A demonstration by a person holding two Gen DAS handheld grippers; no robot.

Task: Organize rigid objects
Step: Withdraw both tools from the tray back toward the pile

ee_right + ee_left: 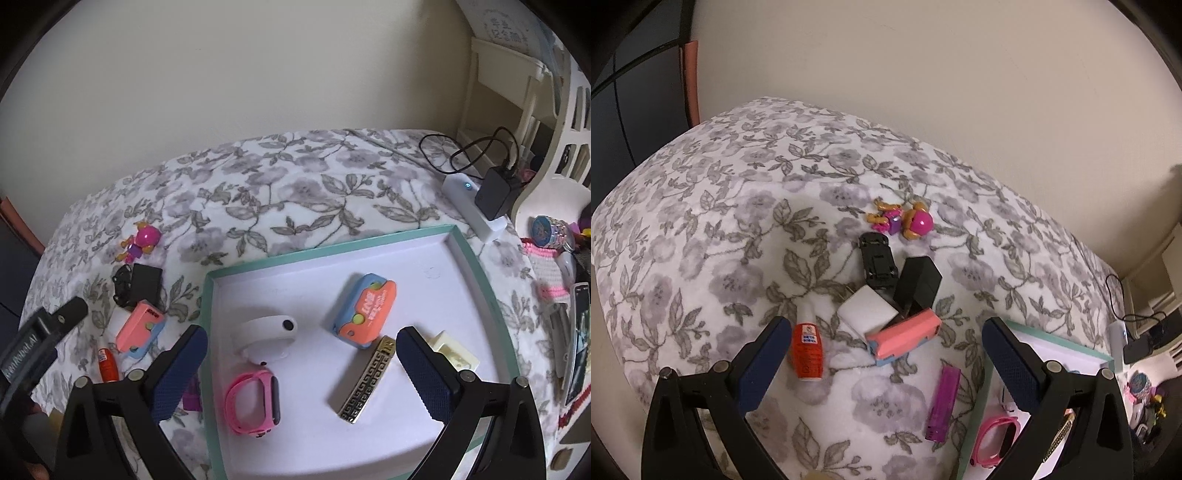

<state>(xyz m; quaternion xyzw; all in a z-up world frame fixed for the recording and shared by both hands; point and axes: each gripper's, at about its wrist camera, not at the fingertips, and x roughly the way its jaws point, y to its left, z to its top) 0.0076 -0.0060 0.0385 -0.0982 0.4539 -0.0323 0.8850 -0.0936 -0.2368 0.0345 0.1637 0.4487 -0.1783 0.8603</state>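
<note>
A: Rigid objects are what we're sorting, and the teal-rimmed tray point(480, 280) is our landmark. Inside it, going left to right, we already have the pink smartwatch point(255, 402), the white gadget point(269, 332) behind it, the orange-and-blue case point(365, 310), the gold patterned bar point(367, 380) and a cream block point(456, 350).

B: So five are in. Left of the tray, on the floral blanket point(701, 221), we still see the orange bottle point(807, 350), a white cube point(866, 310), the black toy car point(877, 260), a pink-and-blue case point(905, 338), a black box point(919, 282), the pink toy figure point(905, 219) and, just beside the tray's edge, a purple bar point(943, 400).

A: Both our tools carry nothing: the left gripper point(886, 354) spreads wide above that pile, the right gripper point(301, 369) spreads wide over the tray.

B: We'd judge the job under halfway.
</note>
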